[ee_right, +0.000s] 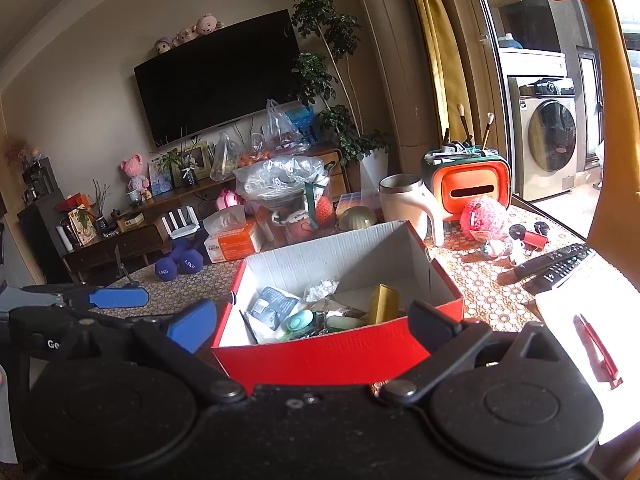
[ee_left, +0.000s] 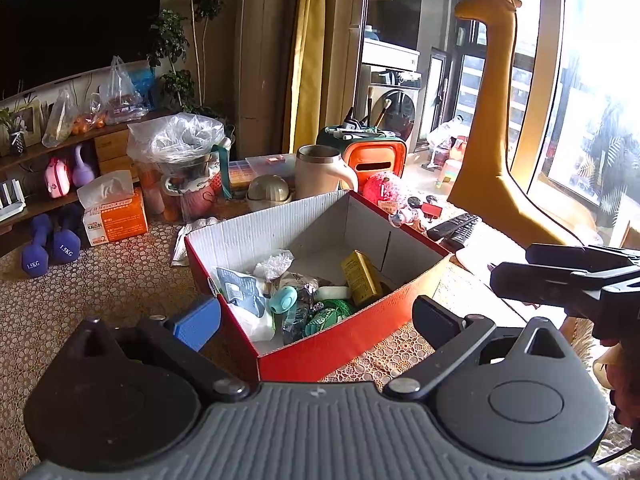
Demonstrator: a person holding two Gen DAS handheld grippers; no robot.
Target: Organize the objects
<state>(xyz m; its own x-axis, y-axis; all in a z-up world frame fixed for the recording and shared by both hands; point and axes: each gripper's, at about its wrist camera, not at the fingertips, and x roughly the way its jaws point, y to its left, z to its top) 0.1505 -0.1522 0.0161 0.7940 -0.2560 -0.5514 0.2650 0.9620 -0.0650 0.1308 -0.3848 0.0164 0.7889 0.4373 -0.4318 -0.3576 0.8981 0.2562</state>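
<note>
A red cardboard box with a white inside stands on the patterned table. It holds several small items, among them a yellow carton, a teal round thing and a dark pouch. My left gripper is open and empty just in front of the box's near corner. My right gripper is open and empty in front of the box's near wall. The right gripper shows at the right edge of the left wrist view.
Behind the box stand a cream mug, an orange-fronted organizer, a pink fluffy ball and a tissue box. Remotes and a red pen lie right. A yellow giraffe stands far right.
</note>
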